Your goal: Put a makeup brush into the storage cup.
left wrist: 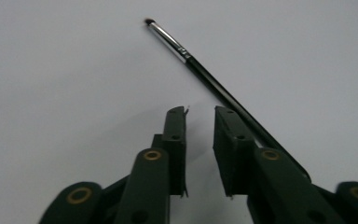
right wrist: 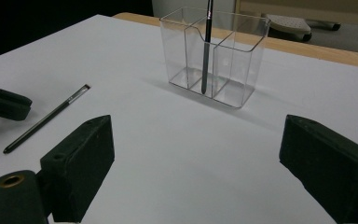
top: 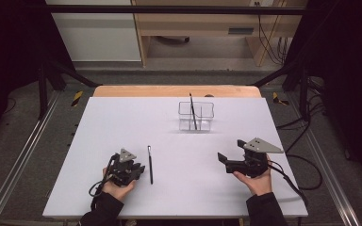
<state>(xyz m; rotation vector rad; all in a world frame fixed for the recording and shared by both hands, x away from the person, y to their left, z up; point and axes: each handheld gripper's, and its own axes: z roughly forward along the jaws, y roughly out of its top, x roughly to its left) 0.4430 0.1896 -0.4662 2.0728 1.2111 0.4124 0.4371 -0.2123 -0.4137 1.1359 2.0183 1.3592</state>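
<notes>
Light, stiff, slippery brush [top: 150,164] lying flat just right of the slightly parted left gripper [left wrist: 200,116]; probably best pinched mid-handle.

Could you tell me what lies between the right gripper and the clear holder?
Nothing: in the right gripper view, bare white table runs from the right gripper to the clear holder. The high view shows the same.

Thin makeup brush [top: 149,164]: black handle, silver ferrule, small dark tip. It lies flat on the white table [top: 122,122], tip pointing away from the person, just beside the left gripper [top: 133,168], whose narrowly parted jaws hold nothing and stand beside the handle
</notes>
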